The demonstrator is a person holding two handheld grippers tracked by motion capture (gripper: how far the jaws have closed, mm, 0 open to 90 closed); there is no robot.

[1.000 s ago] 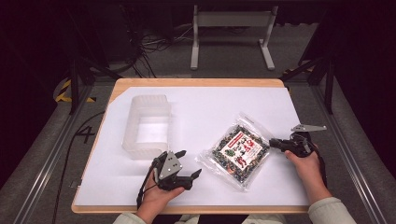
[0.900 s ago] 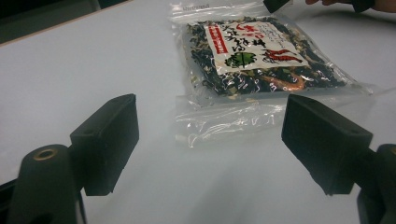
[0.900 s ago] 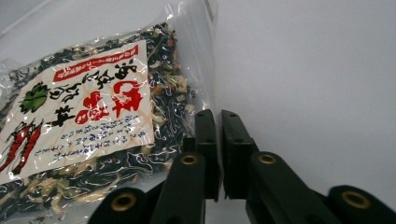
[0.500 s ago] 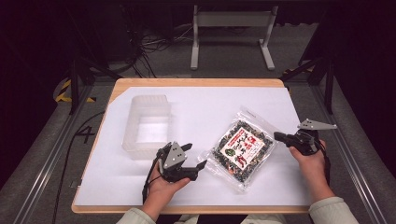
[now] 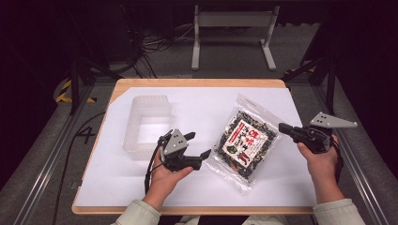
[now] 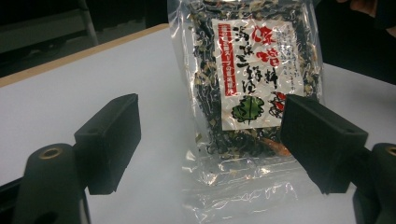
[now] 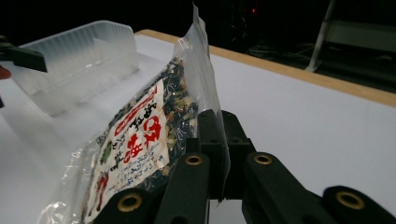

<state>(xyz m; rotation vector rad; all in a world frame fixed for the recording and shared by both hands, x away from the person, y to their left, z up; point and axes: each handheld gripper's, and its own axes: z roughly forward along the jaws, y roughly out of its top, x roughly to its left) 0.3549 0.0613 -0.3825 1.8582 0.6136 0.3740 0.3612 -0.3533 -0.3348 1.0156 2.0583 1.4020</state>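
A clear bag of dark dried flakes with a red and white label (image 5: pixel 246 140) rests on the white sheet, its right edge lifted. My right gripper (image 5: pixel 282 127) is shut on that edge; in the right gripper view the jaws (image 7: pixel 219 122) pinch the plastic seam of the bag (image 7: pixel 140 135), which tilts up. My left gripper (image 5: pixel 199 145) hovers at the bag's lower left corner. Its jaws have just been opening and stand wide apart (image 6: pixel 210 135), with the bag's (image 6: pixel 252 93) near end between them and untouched.
A translucent ribbed plastic container (image 5: pixel 145 105) stands on the left half of the white sheet (image 5: pixel 202 105), also seen as the container (image 7: pixel 79 51) beyond the bag. The wooden table edge (image 5: pixel 197 83) runs along the back. A metal stand (image 5: pixel 232 28) is on the floor behind.
Both hands have risen. The right gripper has drawn right and up with the bag's edge, tilting the bag. The left gripper has moved right, closer to the bag's corner.
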